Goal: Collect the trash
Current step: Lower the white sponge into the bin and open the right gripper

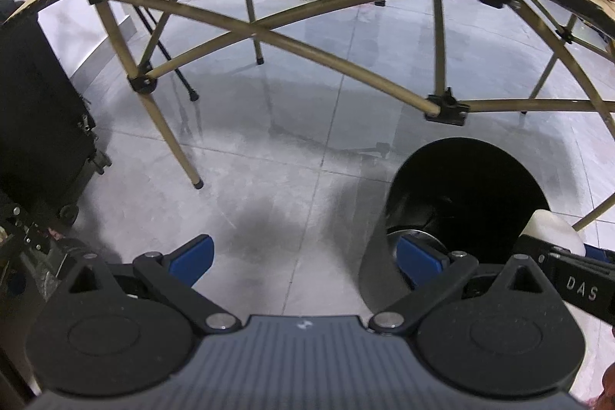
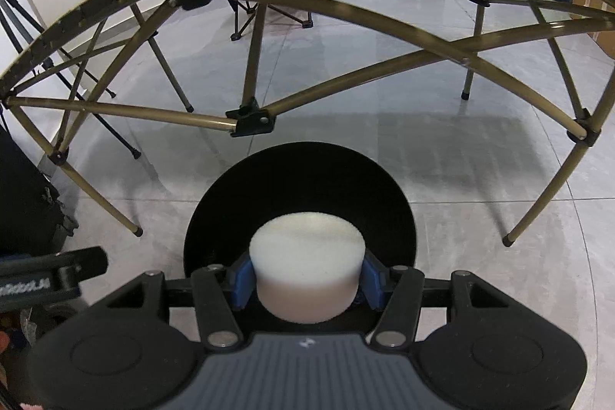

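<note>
Both wrist cams look steeply down at the floor, close over the same black bin by the folding table.

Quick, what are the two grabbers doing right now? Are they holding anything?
Left gripper: open, holding nothing.
Right gripper: shut on the white foam puck, over the black bin.
</note>
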A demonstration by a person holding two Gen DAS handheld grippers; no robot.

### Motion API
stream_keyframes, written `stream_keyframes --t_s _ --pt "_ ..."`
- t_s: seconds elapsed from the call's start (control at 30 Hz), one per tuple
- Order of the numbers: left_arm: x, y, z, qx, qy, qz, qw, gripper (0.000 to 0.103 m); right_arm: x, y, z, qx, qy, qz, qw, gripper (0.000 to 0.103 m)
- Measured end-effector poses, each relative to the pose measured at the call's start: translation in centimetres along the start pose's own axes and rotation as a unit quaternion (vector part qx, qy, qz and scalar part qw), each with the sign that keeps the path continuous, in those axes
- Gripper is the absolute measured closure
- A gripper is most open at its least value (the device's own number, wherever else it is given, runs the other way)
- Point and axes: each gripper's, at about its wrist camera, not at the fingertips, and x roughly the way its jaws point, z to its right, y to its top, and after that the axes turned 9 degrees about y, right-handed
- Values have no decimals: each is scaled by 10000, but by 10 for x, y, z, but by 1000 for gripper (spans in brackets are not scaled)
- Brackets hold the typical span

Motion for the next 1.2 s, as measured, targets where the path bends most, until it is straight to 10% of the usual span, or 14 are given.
stream_keyframes --t_s 0.77,0.9,1.2 --pt "9 -1 -25 -235 138 -92 9996 0 34 7 -18 -178 -9 -171 9997 46" --pt "7 -2 -26 -225 127 -70 9996 0 33 9 -19 -181 -50 -90 9998 0" --pt "2 -2 -25 -231 84 -11 9997 0 29 10 -19 -176 -38 37 9998 0"
